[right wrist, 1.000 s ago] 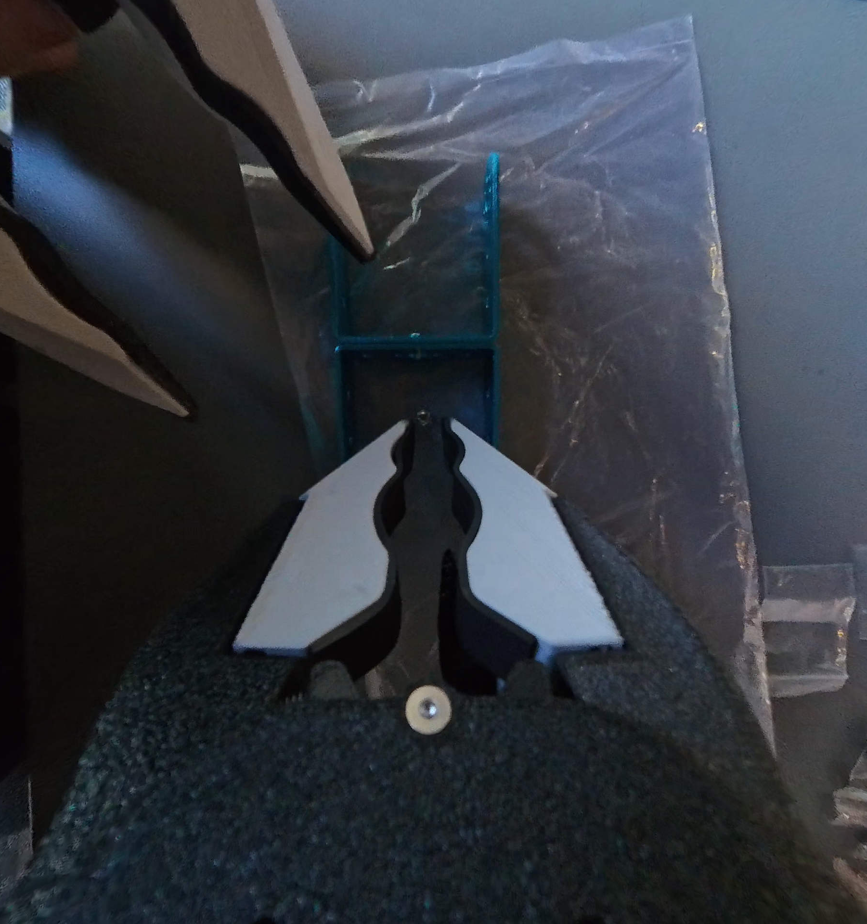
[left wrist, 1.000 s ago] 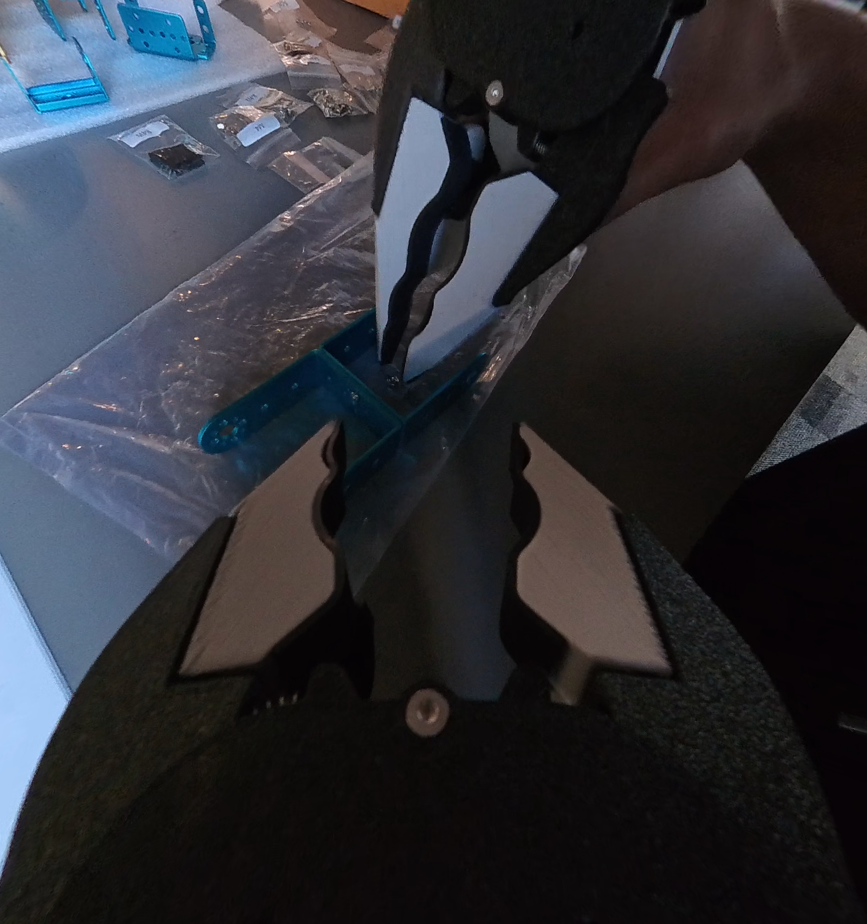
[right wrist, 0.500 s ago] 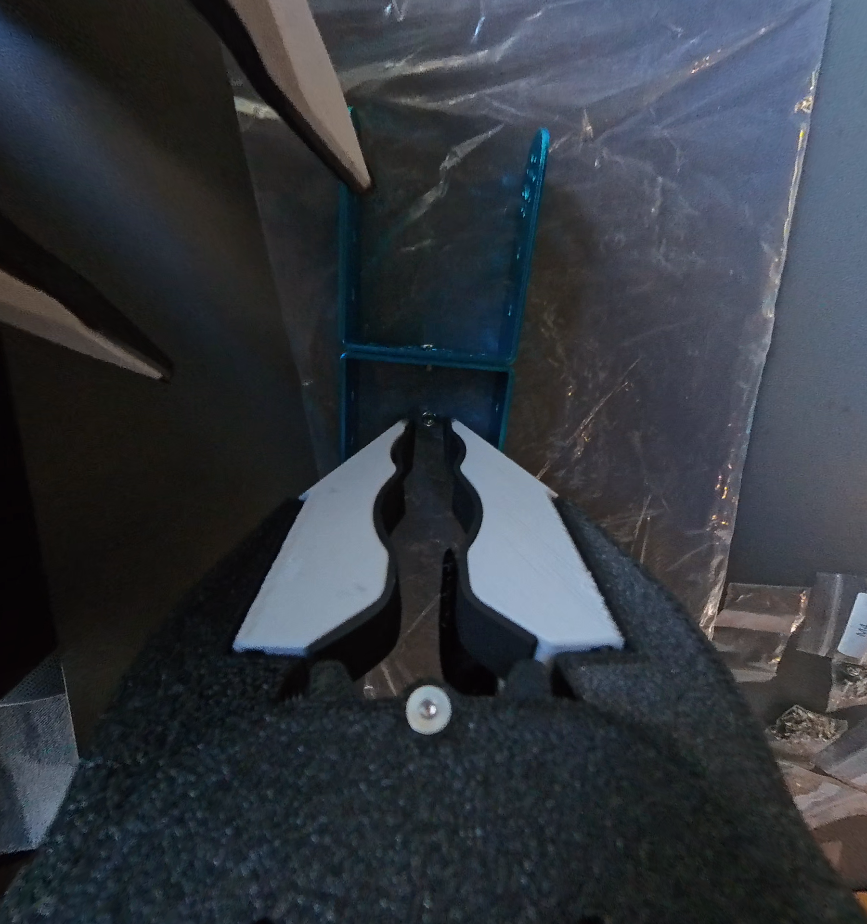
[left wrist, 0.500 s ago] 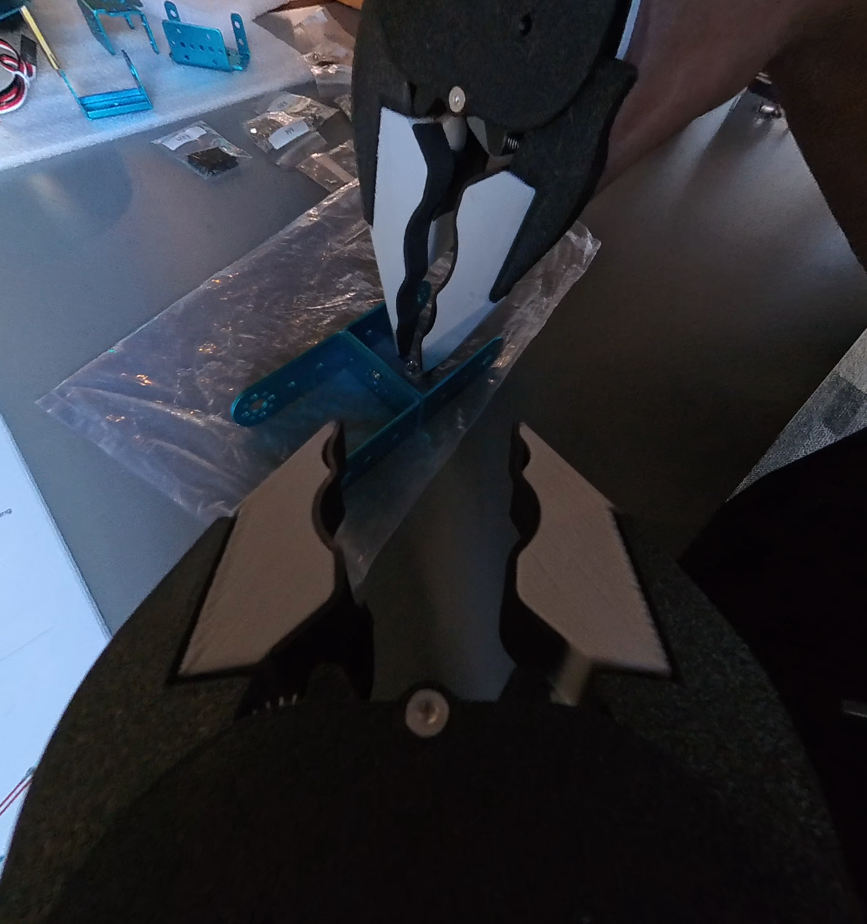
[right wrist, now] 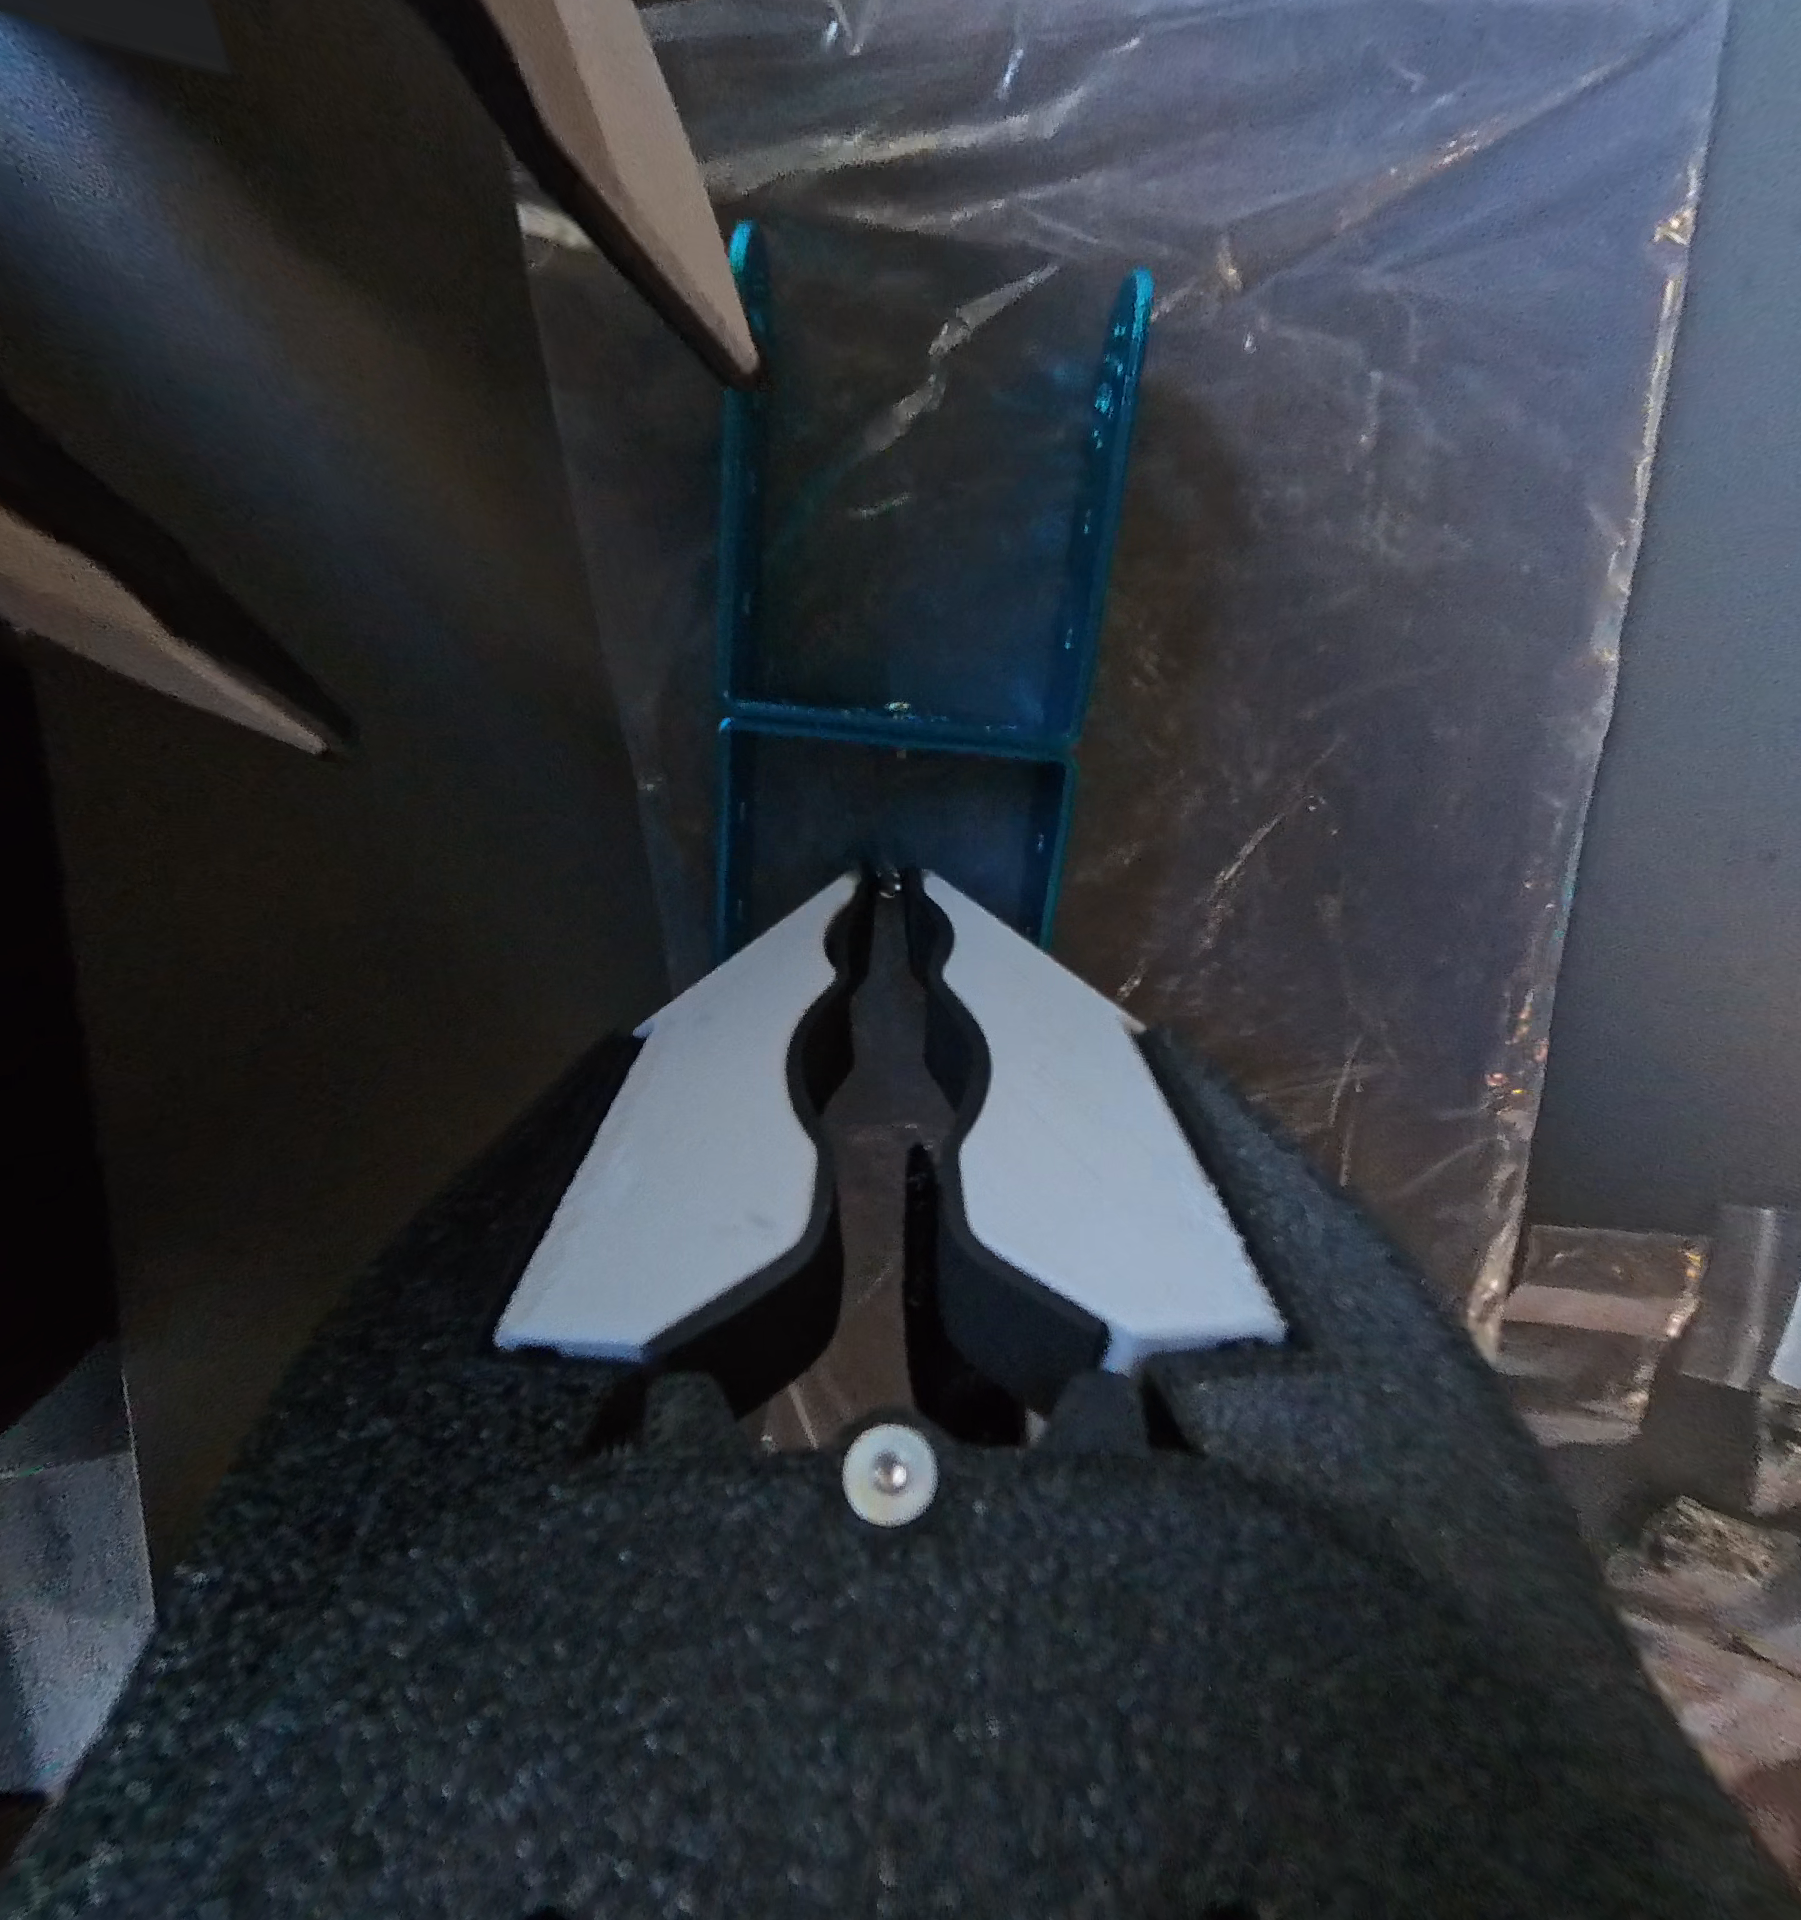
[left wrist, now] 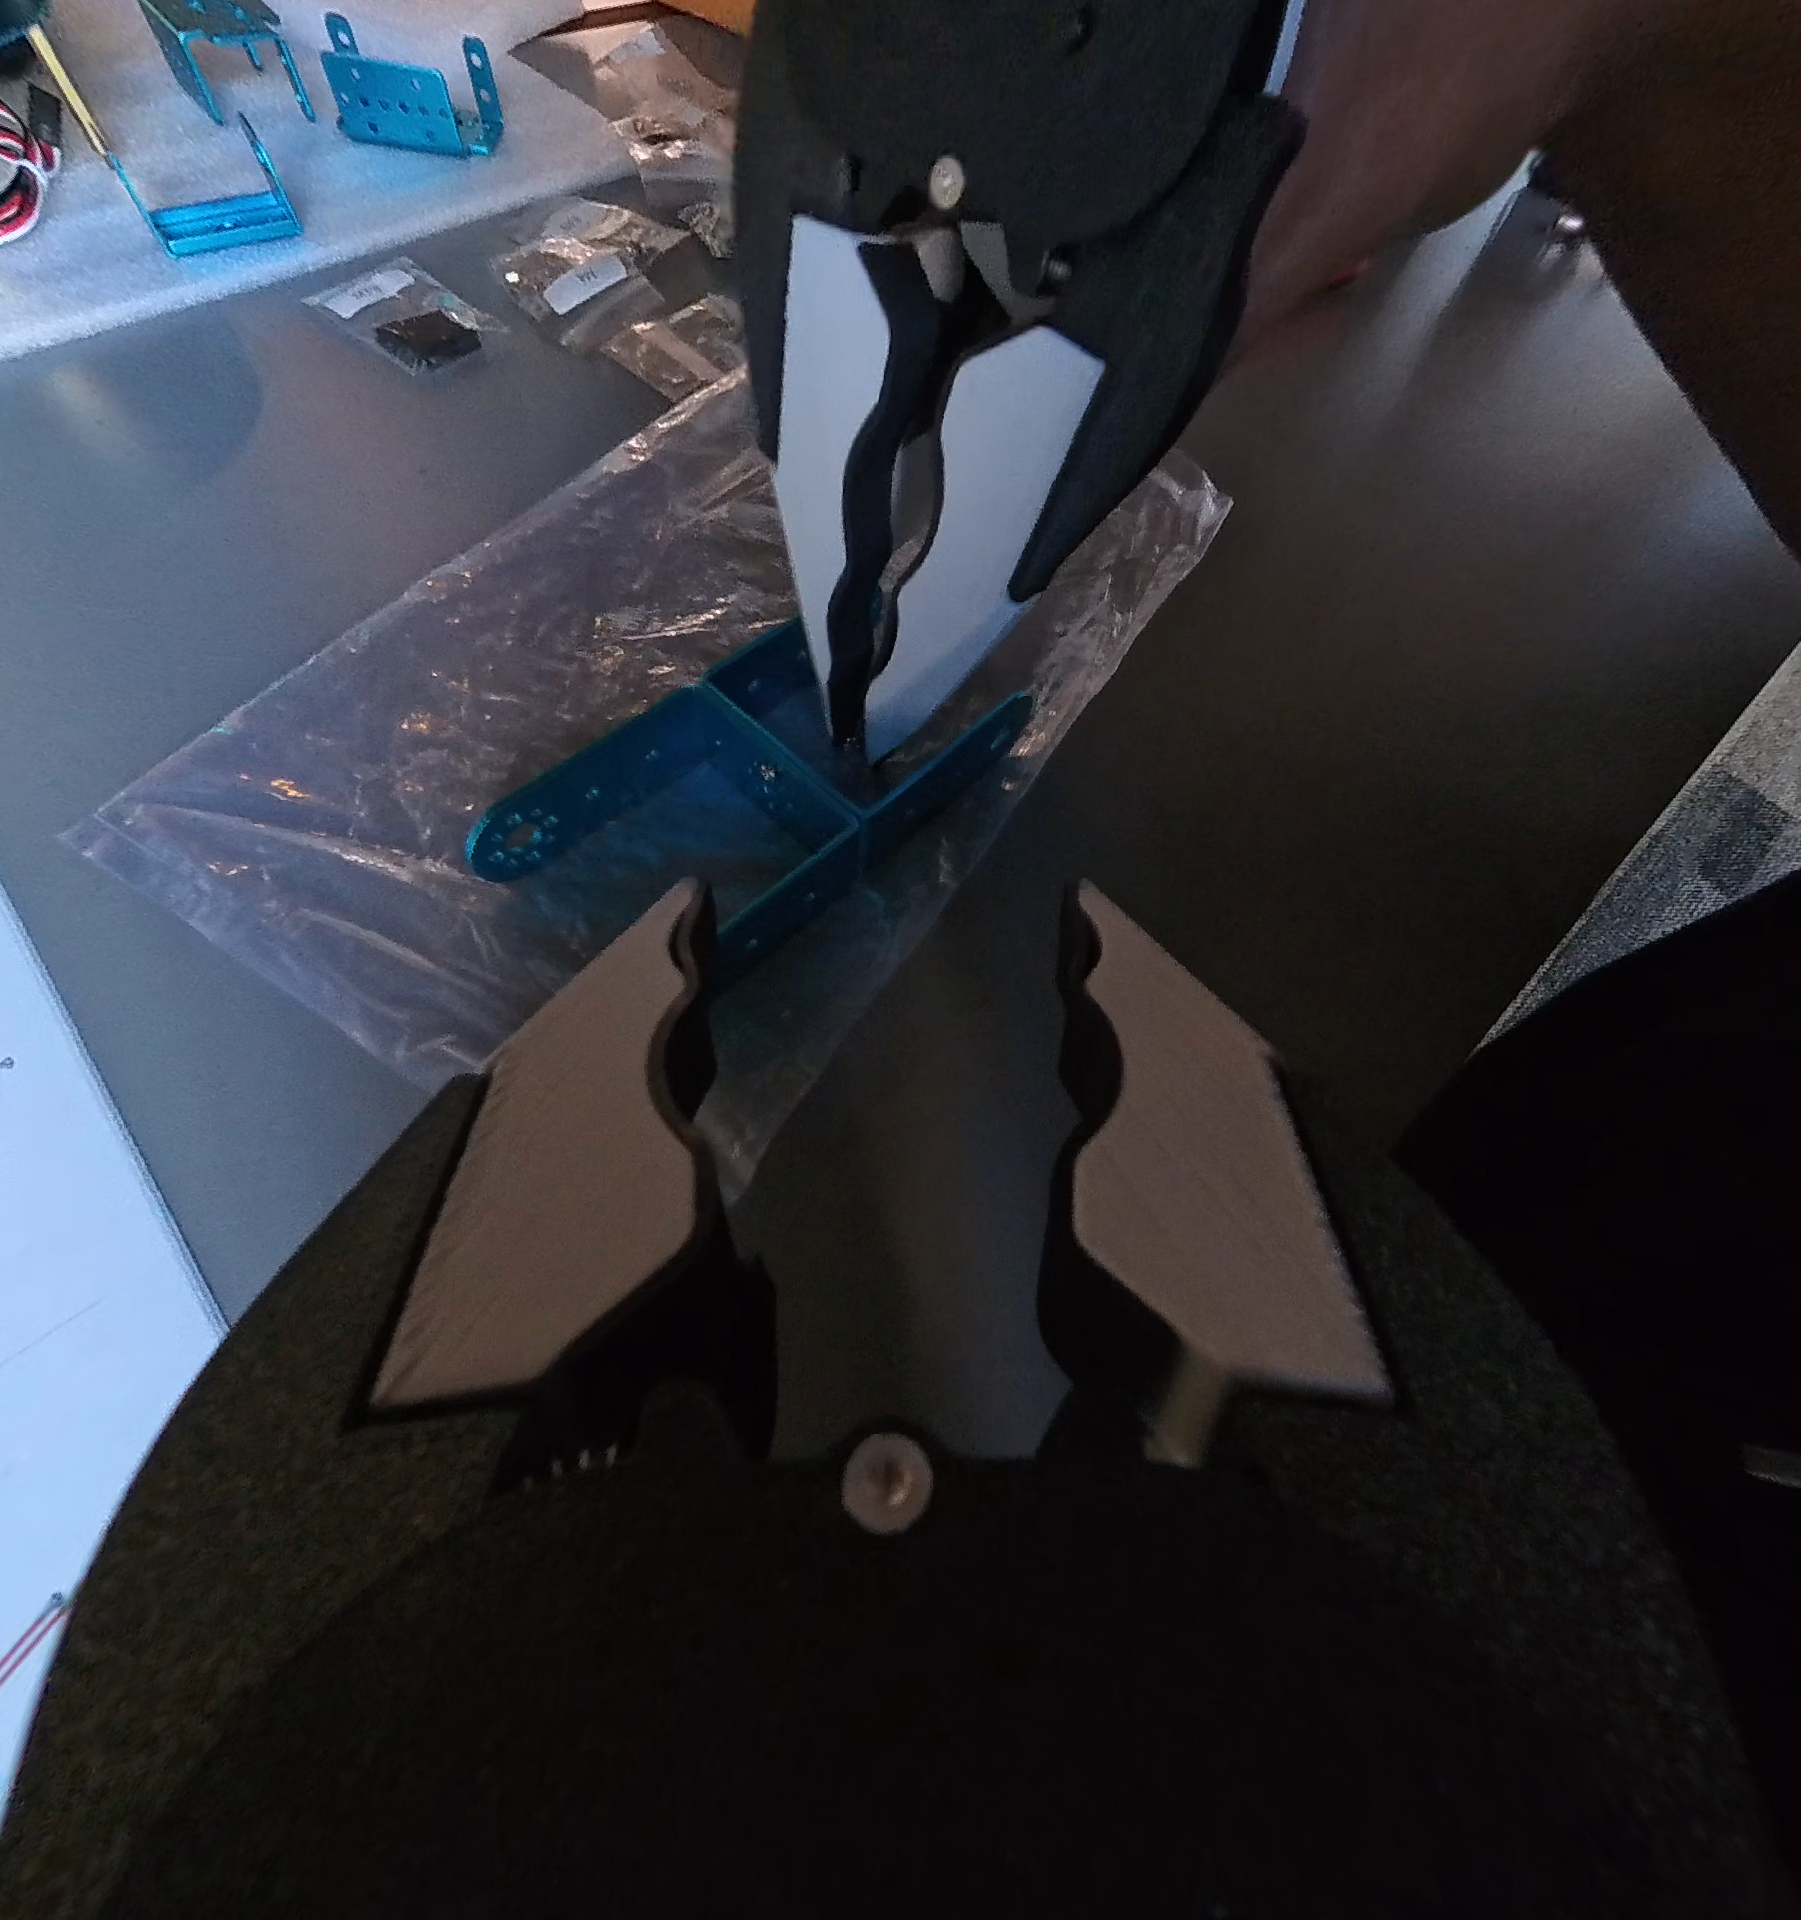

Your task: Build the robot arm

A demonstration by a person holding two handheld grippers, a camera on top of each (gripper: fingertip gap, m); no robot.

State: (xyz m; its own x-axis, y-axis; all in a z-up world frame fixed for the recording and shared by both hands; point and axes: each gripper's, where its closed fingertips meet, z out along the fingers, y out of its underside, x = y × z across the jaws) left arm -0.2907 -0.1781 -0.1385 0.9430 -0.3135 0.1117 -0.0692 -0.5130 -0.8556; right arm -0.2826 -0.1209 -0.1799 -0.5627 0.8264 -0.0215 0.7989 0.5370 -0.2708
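A blue metal H-shaped bracket [left wrist: 771, 790] lies on a clear plastic bag [left wrist: 408, 748] on the dark table. My right gripper [left wrist: 852, 740] comes down from above, shut on a small silver screw [right wrist: 888, 878], with its tips inside the bracket next to the crossbar [right wrist: 901, 717]. My left gripper [left wrist: 885, 904] is open and empty, just short of the bracket's near end. In the right wrist view the left gripper [right wrist: 534, 561] sits at the upper left, one fingertip [right wrist: 740, 364] close to a bracket arm. The bag also shows there [right wrist: 1343, 520].
More blue brackets [left wrist: 413, 104] and a servo's wires [left wrist: 2, 135] lie on a white foam sheet at the back left. Small bags of hardware [left wrist: 408, 322] lie behind the plastic bag and at the right [right wrist: 1602, 1330]. A printed sheet [left wrist: 23, 1195] lies at the left edge. There is about 8 cm between the tips of the two grippers.
My left gripper has drawn back a little, so more of the table shows. My right gripper stays shut on the screw at the bracket's crossbar.
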